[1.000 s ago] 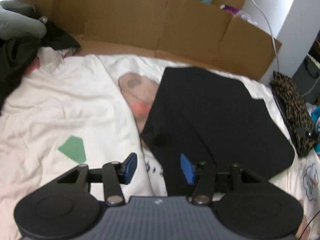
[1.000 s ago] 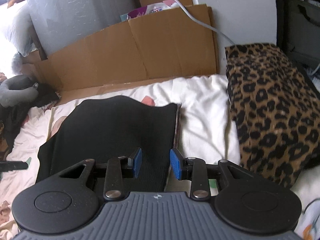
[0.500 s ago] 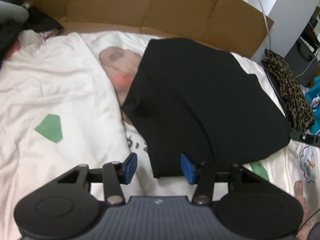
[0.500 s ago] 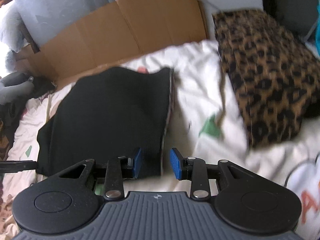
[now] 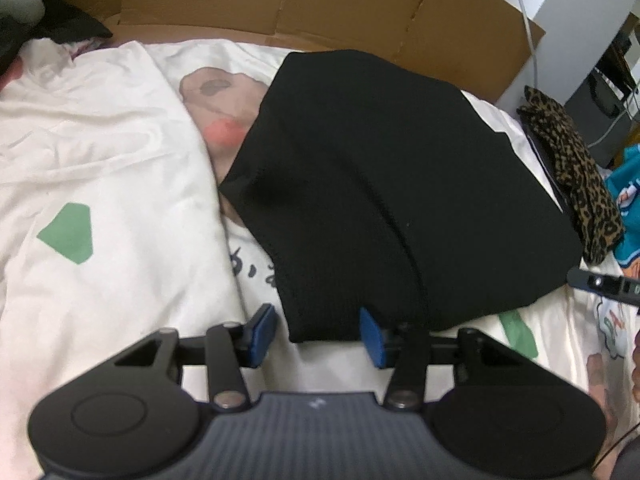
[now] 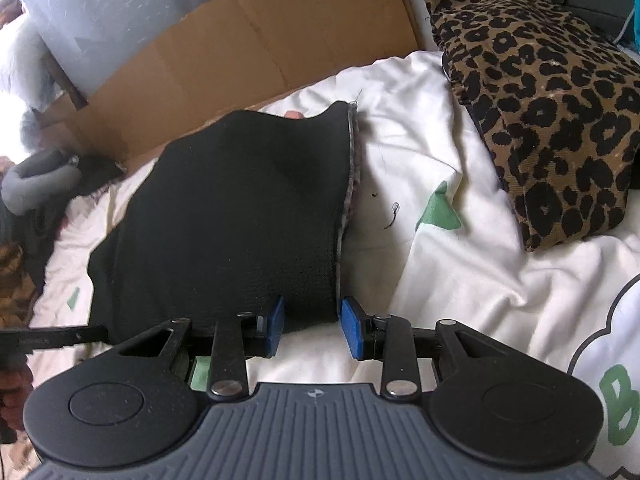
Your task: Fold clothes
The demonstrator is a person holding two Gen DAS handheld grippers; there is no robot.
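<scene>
A black garment (image 5: pixel 380 184) lies folded flat on a white printed bedsheet (image 5: pixel 100 152). My left gripper (image 5: pixel 318 336) is open, its blue pads on either side of the garment's near left corner, just at the hem. In the right wrist view the same black garment (image 6: pixel 232 216) lies ahead, and my right gripper (image 6: pixel 312 326) is open with its pads straddling the near right corner. Neither gripper holds cloth. The right gripper's finger shows at the right edge of the left wrist view (image 5: pixel 604 284).
A folded leopard-print garment (image 6: pixel 552 108) lies to the right on the white printed bedsheet (image 6: pixel 460 280). Brown cardboard (image 5: pixel 360 12) stands along the far edge of the bed. Dark clothes and a grey cushion (image 6: pixel 36 188) sit at the far left.
Both grippers have drawn back toward me along the black garment, from over its middle to its near hem corners. Both jaws stay open.
</scene>
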